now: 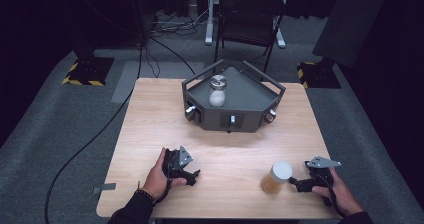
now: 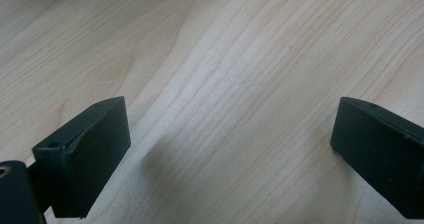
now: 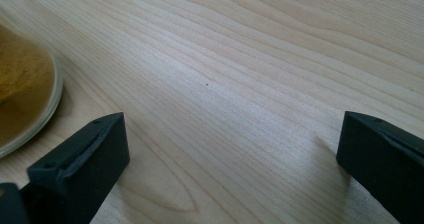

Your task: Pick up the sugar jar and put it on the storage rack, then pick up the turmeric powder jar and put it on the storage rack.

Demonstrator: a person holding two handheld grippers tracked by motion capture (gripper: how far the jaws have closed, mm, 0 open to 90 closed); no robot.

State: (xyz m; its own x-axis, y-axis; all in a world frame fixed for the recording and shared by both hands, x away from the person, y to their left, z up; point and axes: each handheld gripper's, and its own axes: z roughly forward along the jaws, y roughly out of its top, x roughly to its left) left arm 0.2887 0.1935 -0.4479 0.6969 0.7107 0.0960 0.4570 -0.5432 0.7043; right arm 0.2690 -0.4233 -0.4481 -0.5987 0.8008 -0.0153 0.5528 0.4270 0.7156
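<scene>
Folding chair [image 1: 248, 14] behind wooden table [image 1: 150, 114]

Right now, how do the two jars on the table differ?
The jar with the white lid holds brownish-yellow contents; the jar with the metal lid holds white contents. The first stands on the bare table beside the right gripper; the second stands on the grey tray. Both are upright and closed.

Pale, smooth matt wood table [image 1: 150, 134]; matt black, probably plastic tool [image 3: 232, 169]; glossy clear jar [image 1: 276, 177].
</scene>
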